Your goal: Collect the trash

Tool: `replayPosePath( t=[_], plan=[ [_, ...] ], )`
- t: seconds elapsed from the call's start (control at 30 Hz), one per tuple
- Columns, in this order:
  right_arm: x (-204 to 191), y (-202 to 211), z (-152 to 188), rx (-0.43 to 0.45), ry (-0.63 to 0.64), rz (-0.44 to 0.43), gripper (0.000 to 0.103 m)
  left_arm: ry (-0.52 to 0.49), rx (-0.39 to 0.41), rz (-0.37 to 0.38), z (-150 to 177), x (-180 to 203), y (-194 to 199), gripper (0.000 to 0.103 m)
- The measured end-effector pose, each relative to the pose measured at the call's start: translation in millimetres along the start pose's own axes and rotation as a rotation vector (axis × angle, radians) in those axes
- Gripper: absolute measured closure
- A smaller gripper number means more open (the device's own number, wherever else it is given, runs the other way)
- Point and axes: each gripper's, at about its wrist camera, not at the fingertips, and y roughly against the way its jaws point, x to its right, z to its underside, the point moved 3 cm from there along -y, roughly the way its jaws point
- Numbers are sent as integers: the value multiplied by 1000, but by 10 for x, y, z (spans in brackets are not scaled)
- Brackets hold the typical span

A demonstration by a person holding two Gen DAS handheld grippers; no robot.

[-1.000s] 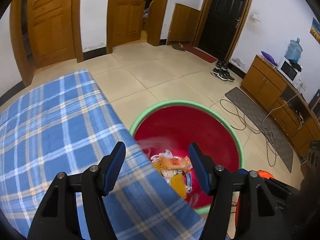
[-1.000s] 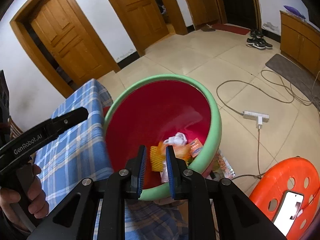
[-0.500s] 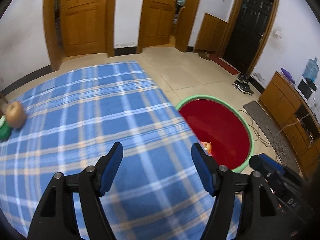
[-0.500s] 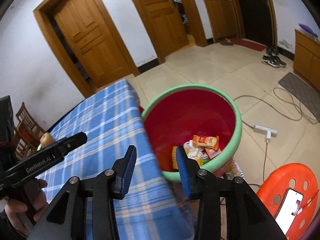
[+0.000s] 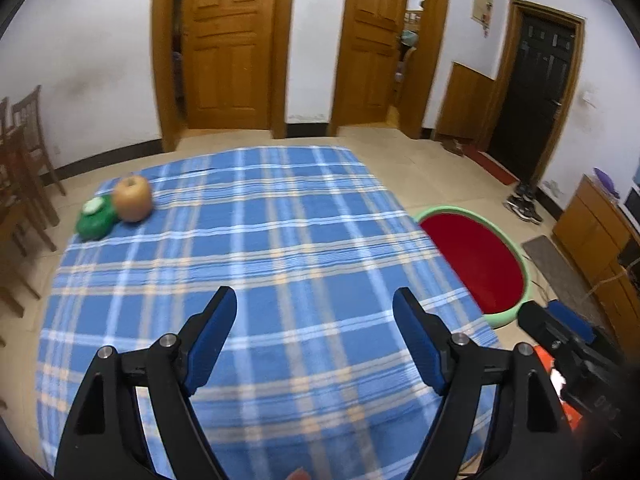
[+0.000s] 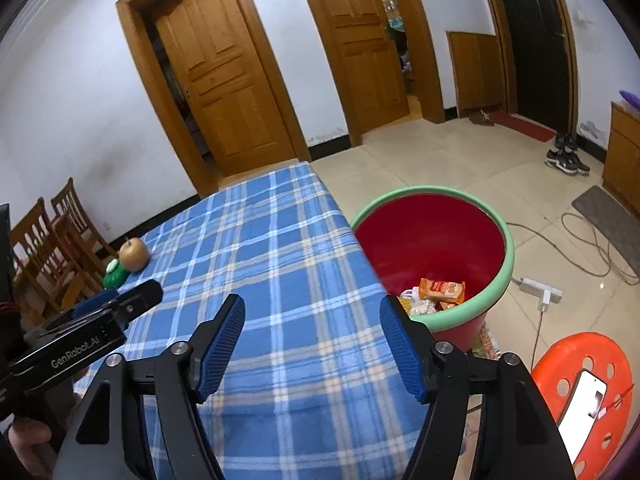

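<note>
Trash is in the red bin [image 6: 432, 248] with the green rim, right of centre in the right wrist view: an orange wrapper [image 6: 442, 289] and some pale scraps on the bottom. Your left wrist view shows the bin only at its right edge, contents hidden

Blue plaid tablecloth [image 5: 256, 264] looks bare of litter. All that's on it is a brown apple [image 5: 132, 198] touching a green object [image 5: 95, 222], upper left of the cloth; doubt either counts as trash

Your right gripper [image 6: 312, 338] has just been opening, jaws now wide, nothing between them. Your left gripper [image 5: 314, 336] likewise: just been opening, wide, empty

Reads as the drop step done, you're over the cloth hunting the next piece. Next move: scan the table, confirm whether the green thing is rubbish before reaching to the far corner. If not, you're probably finished
</note>
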Motion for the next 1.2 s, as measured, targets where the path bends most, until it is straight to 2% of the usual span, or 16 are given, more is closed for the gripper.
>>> replayPosePath(
  t=[0.3, 0.63, 1.2],
  plan=[
    [-232, 167, 215, 51, 52, 11, 28, 43, 19, -70, 257, -256, 276, 23],
    [-323, 207, 499, 31, 64, 13, 28, 42, 56, -112, 443, -293, 438, 23],
    [-376, 181, 550, 47, 87, 41, 28, 40, 33, -117, 565, -354, 343, 23]
  ],
)
